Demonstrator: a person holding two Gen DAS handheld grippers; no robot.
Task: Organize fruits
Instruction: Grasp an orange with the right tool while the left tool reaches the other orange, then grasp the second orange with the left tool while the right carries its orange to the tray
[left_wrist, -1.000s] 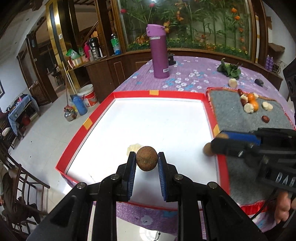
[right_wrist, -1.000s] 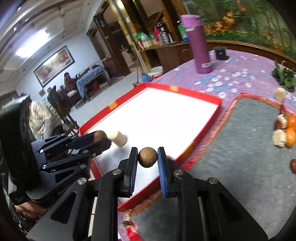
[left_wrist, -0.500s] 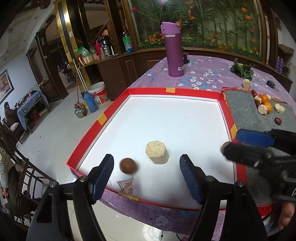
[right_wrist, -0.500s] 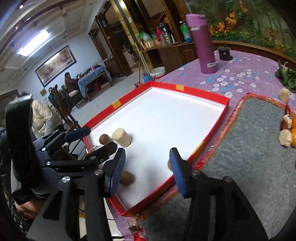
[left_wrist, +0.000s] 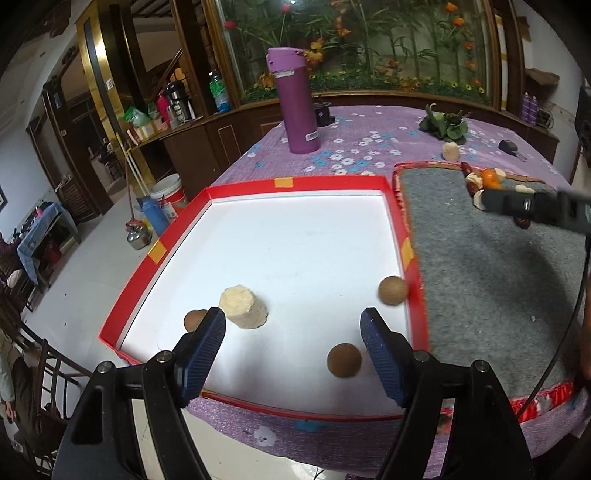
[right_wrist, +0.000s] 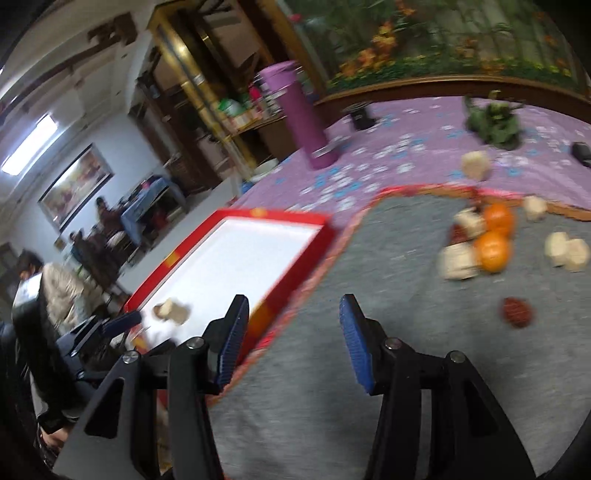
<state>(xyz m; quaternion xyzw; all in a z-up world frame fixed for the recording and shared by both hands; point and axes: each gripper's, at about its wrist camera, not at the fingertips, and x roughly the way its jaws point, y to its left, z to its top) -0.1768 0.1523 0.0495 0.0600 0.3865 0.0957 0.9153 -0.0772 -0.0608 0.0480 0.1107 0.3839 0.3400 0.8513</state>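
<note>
Left claw (left_wrist: 291, 338): I see the jaws spread wide, nothing between them, low over the near end of the tray (left_wrist: 236, 186). Right claw (right_wrist: 290, 332): spread too, empty, above the grey mat (right_wrist: 332, 387); that view is motion-blurred.

Fruit in the tray, my count from the left view: three brown balls and one pale chunk. Ball one (left_wrist: 344, 360) is just inside the left claw's right finger. Ball two (left_wrist: 393, 290) is close against the tray's right wall. Ball three (left_wrist: 194, 319) is half hidden behind the left finger. The balls are round, no long axis to call. The chunk (left_wrist: 243, 307) is a stubby cylinder, tilted, flat end up and away from the camera, just beside ball three.

On the mat, right view: two oranges (right_wrist: 493, 249) touching, about five pale chunks (right_wrist: 458, 261) around them, one dark red fruit (right_wrist: 517, 312) apart, nearer the claw. One more pale chunk (right_wrist: 476, 165) is off the mat, on the cloth.

Surface: white tray with red rim beside the mat, both on a purple flowered tablecloth (left_wrist: 369, 136). One purple flask (left_wrist: 295, 103) stands upright beyond the tray. Greens (left_wrist: 445, 123) at the far side. Room: wood cabinets, tile floor, person seated at left.
</note>
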